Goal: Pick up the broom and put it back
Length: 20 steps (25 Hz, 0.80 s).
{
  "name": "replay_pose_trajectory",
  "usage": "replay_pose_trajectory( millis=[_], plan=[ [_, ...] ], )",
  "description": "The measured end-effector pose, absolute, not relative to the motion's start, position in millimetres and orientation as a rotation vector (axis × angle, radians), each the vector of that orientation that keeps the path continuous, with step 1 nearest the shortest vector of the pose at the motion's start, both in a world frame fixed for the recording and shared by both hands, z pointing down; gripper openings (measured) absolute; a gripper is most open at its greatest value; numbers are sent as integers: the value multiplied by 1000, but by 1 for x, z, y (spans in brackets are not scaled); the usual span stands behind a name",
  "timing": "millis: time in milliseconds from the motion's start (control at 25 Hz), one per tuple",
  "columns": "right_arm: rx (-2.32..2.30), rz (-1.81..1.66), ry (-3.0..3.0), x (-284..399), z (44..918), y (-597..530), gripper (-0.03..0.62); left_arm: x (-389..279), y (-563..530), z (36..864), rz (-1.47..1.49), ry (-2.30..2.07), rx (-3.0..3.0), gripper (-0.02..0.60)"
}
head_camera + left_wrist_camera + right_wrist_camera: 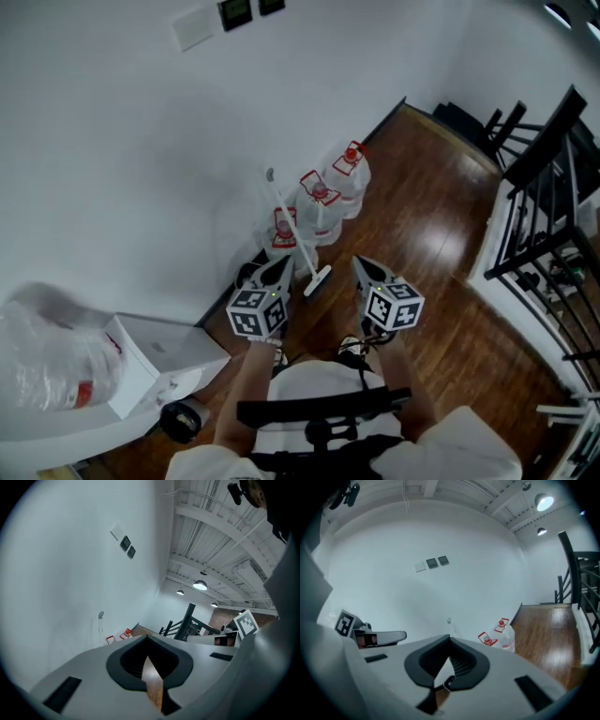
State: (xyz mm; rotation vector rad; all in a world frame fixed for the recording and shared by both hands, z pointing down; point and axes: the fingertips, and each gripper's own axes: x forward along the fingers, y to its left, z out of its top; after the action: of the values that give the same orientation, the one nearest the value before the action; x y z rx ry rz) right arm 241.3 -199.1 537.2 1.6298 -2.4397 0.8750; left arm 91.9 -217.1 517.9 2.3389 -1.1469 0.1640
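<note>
Broom [293, 231] ahead, apart from fingers [277, 274]

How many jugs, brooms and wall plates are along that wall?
Jugs: 3
Broom: 1
Wall plates: 3
Total: 7
</note>
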Motion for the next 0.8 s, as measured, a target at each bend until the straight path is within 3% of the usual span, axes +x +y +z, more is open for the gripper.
replay_pose_trajectory(
  millis=[360,480,800],
  plan=[
    [1455,789,-2487,193,567,-285,33,58,-245,528,136,-1222,2280,-14],
    [1396,763,-2462,169,589,-324,163,44,-258,535,97,-1232,2245,-14],
    [1308,722,-2369,114,641,-409,222,8,-283,555,87,-1273,2156,-14]
  ],
)
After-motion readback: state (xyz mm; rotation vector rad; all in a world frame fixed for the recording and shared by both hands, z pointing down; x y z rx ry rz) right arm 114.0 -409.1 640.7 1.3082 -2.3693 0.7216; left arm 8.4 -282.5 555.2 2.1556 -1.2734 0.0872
